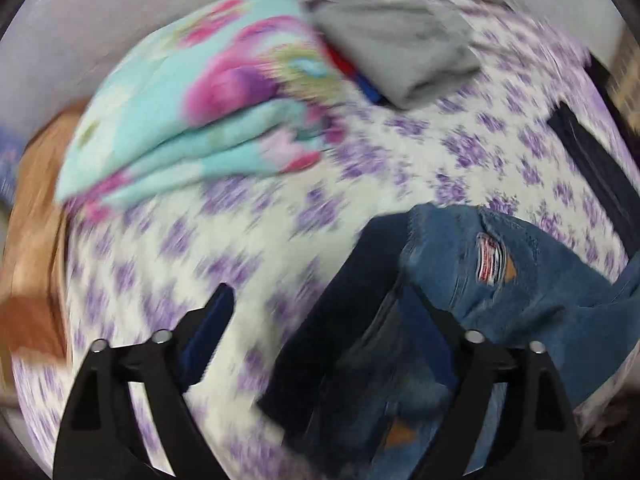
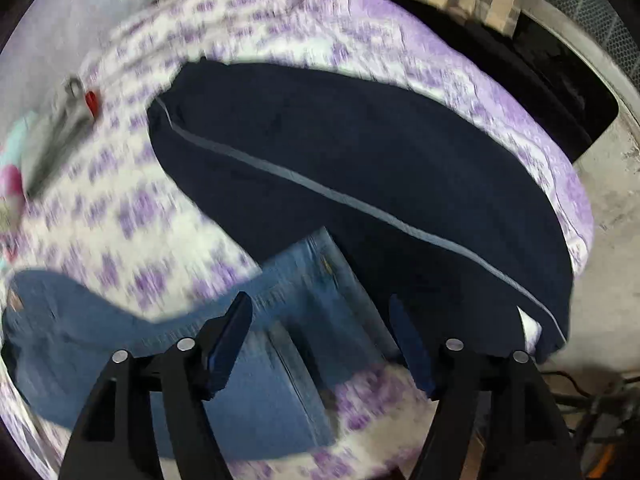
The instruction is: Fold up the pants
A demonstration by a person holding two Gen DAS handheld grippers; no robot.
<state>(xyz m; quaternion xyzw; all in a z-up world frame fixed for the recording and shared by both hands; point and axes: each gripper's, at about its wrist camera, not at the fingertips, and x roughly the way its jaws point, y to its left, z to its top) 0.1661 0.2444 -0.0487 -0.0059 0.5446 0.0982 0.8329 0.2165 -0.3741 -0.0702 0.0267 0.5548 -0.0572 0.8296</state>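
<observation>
Lying rumpled on bedspread (image 1: pixel 248 232): jeans (image 1: pixel 540 280), fold unfinished; navy pants (image 2: pixel 360 152) waiting. Hovering, jaws apart, gripping nothing: left gripper (image 1: pixel 320 304), right gripper (image 2: pixel 320 312).

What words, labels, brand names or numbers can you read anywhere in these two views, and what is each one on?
None can be read.
The blue jeans carry a red and white tag with rows of print, too blurred to read in the left wrist view.
The navy pants, the floral bedspread, the folded turquoise blanket and the grey garment show no text.
</observation>
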